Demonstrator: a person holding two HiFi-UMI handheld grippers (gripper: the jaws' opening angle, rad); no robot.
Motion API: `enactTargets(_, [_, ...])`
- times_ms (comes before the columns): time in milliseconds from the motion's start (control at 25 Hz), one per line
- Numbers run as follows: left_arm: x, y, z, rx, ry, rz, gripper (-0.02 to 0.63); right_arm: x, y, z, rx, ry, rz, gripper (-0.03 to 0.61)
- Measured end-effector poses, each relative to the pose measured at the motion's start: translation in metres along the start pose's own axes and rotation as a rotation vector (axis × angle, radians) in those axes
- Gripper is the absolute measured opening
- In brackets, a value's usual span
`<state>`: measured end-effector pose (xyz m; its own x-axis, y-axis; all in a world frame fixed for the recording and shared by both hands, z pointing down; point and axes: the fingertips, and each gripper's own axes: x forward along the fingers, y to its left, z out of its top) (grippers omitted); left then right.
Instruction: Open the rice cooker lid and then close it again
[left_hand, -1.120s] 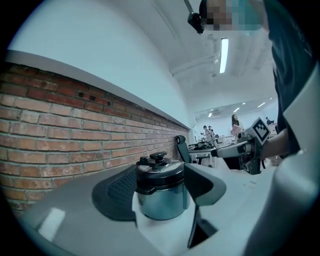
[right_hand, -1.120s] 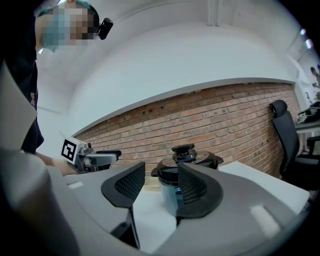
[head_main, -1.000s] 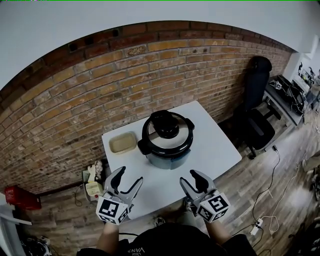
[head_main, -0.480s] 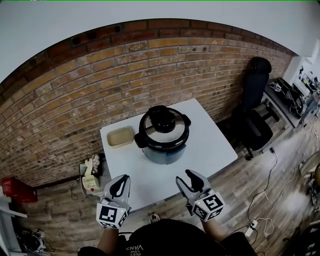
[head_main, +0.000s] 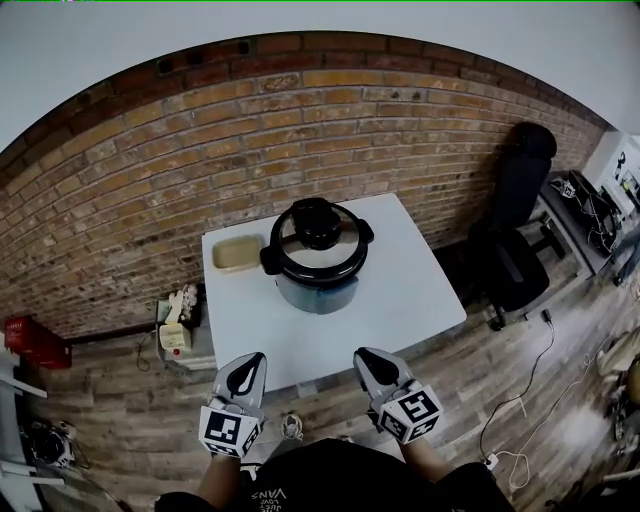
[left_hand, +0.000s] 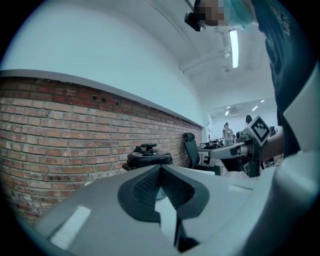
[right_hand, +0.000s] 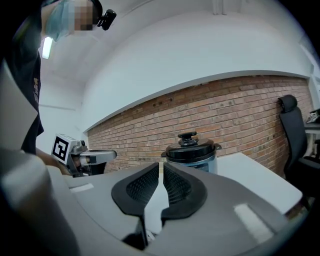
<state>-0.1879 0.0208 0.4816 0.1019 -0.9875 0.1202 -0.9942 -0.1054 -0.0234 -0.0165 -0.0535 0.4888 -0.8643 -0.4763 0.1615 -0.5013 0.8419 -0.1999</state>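
The rice cooker (head_main: 317, 262) stands on the white table (head_main: 410, 290) with its black-knobbed lid (head_main: 316, 225) down. Both grippers hover off the table's near edge, well short of the cooker. My left gripper (head_main: 249, 361) is shut with nothing in it; its pads meet in the left gripper view (left_hand: 160, 170), with the cooker (left_hand: 147, 156) far ahead. My right gripper (head_main: 367, 357) has just been closing, empty. In the right gripper view (right_hand: 161, 167) only a thin slit shows between its pads, and the cooker (right_hand: 192, 150) stands beyond.
A tan shallow tray (head_main: 238, 253) lies on the table left of the cooker. A brick wall (head_main: 200, 150) runs behind the table. A black office chair (head_main: 520, 200) stands to the right, a desk with gear past it. Cables lie on the wooden floor (head_main: 530, 420).
Both grippers went from wide open to closed, the left one first. Both drew back from over the table's near edge toward the person and sank a little.
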Motion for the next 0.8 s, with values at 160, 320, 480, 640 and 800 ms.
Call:
enactTargets(160, [-0.012, -0.028, -0.009, -0.014, 0.028, 0.014, 0.002, -0.019, -0.005, -0.012, 0.015, 0.022, 0.024, 0.019])
enactTargets(320, [-0.019, -0.051, -0.008, -0.007, 0.036, 0.031, 0.002, -0.037, -0.012, -0.021, 0.013, 0.044, 0.042, 0.006])
enactTargets(480, [-0.028, -0.07, -0.013, 0.007, 0.038, 0.056, 0.002, -0.05, -0.016, -0.032, 0.032, 0.062, 0.07, 0.006])
enactTargets(640, [-0.036, -0.081, -0.02, 0.014, 0.024, 0.076, 0.002, -0.059, -0.013, -0.037, 0.023, 0.069, 0.091, 0.006])
enactTargets(800, [-0.04, -0.094, -0.021, 0.019, 0.024, 0.076, 0.002, -0.066, -0.012, -0.038, 0.009, 0.067, 0.099, 0.005])
